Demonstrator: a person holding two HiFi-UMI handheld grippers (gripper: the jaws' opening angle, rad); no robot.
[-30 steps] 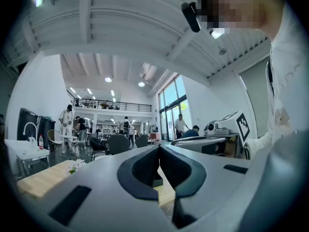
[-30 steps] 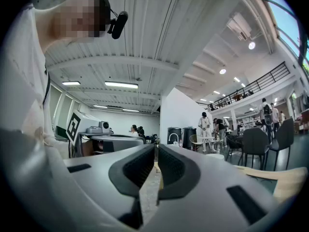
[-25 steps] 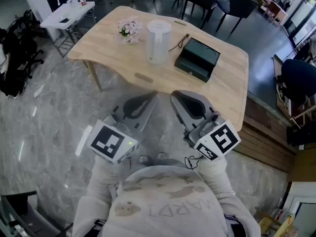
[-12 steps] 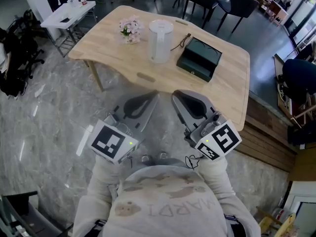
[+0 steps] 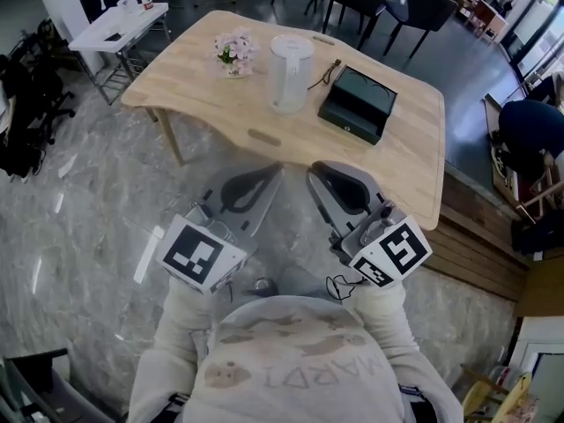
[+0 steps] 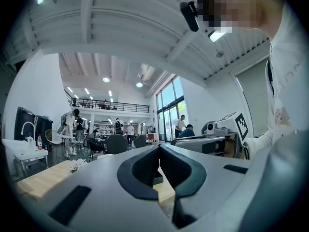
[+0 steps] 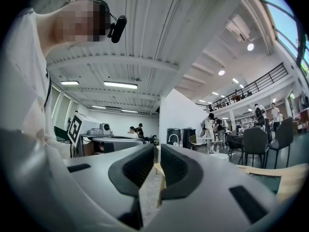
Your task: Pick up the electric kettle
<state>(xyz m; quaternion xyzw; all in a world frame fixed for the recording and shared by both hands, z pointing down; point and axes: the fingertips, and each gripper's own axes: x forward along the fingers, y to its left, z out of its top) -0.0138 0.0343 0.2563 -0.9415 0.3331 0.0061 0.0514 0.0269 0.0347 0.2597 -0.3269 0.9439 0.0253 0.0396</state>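
- A flower bunch (image 5: pixel 232 49) stands on the left of the wooden surface (image 5: pixel 194 104).
- My left gripper (image 5: pixel 278 167) has its fingers pressed together, holding nothing.
- The white electric kettle (image 5: pixel 288 71) stands upright mid-surface. I can't make out its handle, and neither gripper view shows it clearly.
- My right gripper (image 5: pixel 309 168) has its fingers together, empty.
- A green box (image 5: pixel 357 104) lies just right of the kettle.

A wooden surface (image 5: pixel 203 95) stands on a grey marble floor (image 5: pixel 79 210), with dark chairs (image 5: pixel 423 11) and a white side table (image 5: pixel 132 23) beyond.
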